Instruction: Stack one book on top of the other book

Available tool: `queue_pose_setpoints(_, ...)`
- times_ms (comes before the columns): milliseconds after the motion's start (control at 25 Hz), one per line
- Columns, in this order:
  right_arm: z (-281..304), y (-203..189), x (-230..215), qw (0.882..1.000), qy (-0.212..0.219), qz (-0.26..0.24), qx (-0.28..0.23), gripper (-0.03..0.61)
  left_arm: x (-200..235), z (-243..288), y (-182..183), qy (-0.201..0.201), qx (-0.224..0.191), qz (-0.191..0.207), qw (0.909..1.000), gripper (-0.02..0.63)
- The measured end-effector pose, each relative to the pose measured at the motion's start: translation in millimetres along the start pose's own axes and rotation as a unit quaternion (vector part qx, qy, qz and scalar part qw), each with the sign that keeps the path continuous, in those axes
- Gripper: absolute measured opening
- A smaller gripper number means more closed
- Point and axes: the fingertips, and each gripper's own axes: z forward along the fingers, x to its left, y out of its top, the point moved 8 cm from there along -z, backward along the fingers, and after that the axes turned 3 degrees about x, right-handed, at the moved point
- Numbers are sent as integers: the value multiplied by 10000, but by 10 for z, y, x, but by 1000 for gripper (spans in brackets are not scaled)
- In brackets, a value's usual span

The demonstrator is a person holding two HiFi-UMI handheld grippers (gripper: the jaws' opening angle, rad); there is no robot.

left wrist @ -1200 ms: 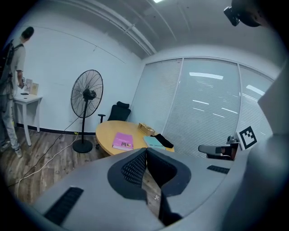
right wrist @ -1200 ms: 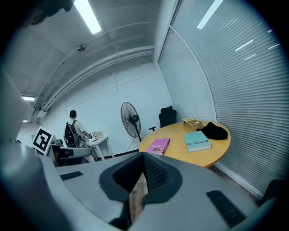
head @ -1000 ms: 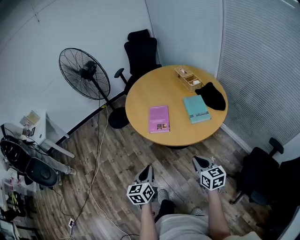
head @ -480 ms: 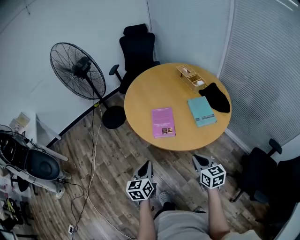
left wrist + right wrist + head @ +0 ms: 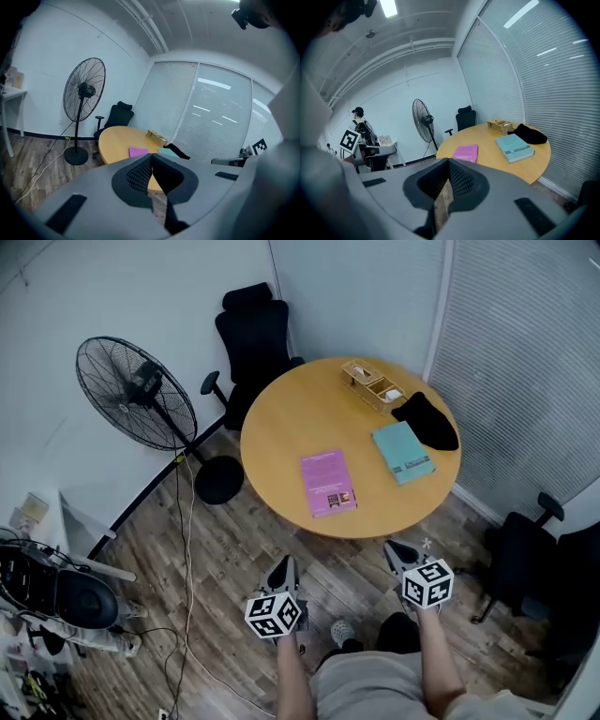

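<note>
On the round table ahead of me lie both books, flat and well apart, neither one on the other. The pink book sits toward the near edge, a little left of the table's middle. The teal book lies to its right and slightly farther off, close to the right rim. Just beside the teal book's far end is a black cloth, and beyond that, near the far rim, stands a small wooden box.

I hold both tools out over the wooden floor, on the near side of the table and short of its edge. My left tongs point toward the near-left part of the table, and their jaws are pressed together with nothing between them. My right tongs point toward the near-right rim, their jaws likewise closed on nothing. Neither touches a book.

Left of the table a standing fan faces the room, with its cable trailing across the floor. A black office chair is on the far side, against the table's far-left edge.
</note>
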Motion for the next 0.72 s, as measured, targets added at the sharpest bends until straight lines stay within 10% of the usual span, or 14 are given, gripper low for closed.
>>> queue_pose_setpoints(720,815,212,37,9992,365,-11,169,21,429,311,145,169,78,-123,9998,28)
